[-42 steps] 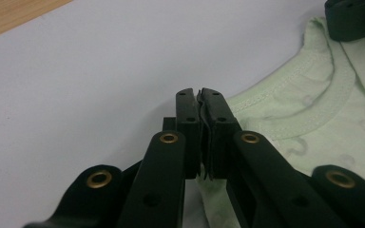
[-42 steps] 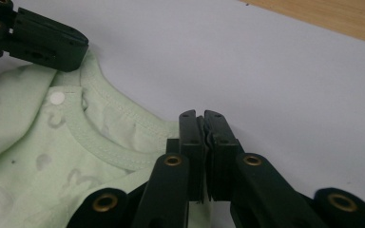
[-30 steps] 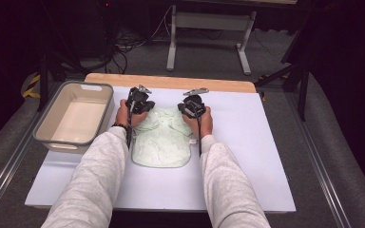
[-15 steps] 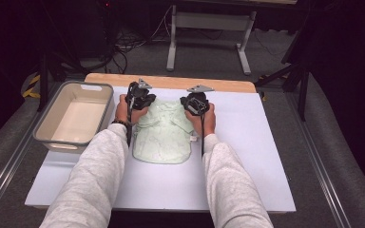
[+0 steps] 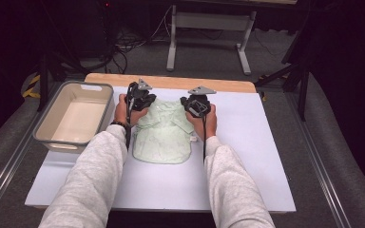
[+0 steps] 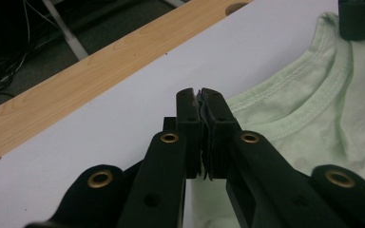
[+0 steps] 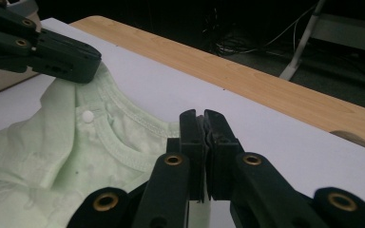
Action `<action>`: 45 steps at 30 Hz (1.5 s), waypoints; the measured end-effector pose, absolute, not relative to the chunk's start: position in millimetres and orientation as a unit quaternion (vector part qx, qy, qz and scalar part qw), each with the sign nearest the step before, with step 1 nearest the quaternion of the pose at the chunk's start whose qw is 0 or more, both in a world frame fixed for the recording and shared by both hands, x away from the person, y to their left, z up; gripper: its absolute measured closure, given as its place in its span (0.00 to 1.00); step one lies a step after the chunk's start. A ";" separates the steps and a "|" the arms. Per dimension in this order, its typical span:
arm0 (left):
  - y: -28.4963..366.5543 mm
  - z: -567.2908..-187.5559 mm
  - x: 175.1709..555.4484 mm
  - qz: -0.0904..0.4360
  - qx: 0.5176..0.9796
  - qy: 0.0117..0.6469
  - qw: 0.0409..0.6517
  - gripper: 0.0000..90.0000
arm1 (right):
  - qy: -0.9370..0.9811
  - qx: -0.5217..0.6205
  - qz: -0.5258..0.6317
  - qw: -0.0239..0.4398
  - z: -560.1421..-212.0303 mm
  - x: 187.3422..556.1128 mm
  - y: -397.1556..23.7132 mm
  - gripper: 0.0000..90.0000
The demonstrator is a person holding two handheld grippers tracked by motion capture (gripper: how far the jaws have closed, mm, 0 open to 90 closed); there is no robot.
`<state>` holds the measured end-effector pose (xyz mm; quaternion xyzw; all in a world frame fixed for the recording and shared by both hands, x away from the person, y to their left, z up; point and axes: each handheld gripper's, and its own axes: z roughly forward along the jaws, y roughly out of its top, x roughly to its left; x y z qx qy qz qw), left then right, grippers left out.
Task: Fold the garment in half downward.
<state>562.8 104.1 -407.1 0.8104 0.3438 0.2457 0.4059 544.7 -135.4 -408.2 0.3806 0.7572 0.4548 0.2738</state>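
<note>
The green shirt [image 5: 164, 135] is soft and limp; your left gripper [image 6: 200, 102] and right gripper [image 7: 201, 122] pinch its shoulders, so lift evenly

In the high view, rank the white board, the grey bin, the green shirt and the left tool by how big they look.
1. White board, clearly largest.
2. Grey bin and green shirt: they look about alike, so I will not rank them.
3. Left tool, smallest.
</note>
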 end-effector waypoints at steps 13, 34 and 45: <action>112.8 -411.6 541.8 0.243 0.796 0.337 0.440 0.97 | 0.762 0.351 0.468 0.279 -405.1 520.5 -133.2 0.98; 108.2 -422.0 498.1 0.274 0.802 0.307 0.432 0.96 | 0.771 0.317 0.484 0.266 -407.2 486.2 -140.8 0.98; 120.5 -438.9 469.3 0.255 0.796 0.312 0.451 0.96 | 0.783 0.287 0.492 0.249 -417.5 457.1 -145.6 0.98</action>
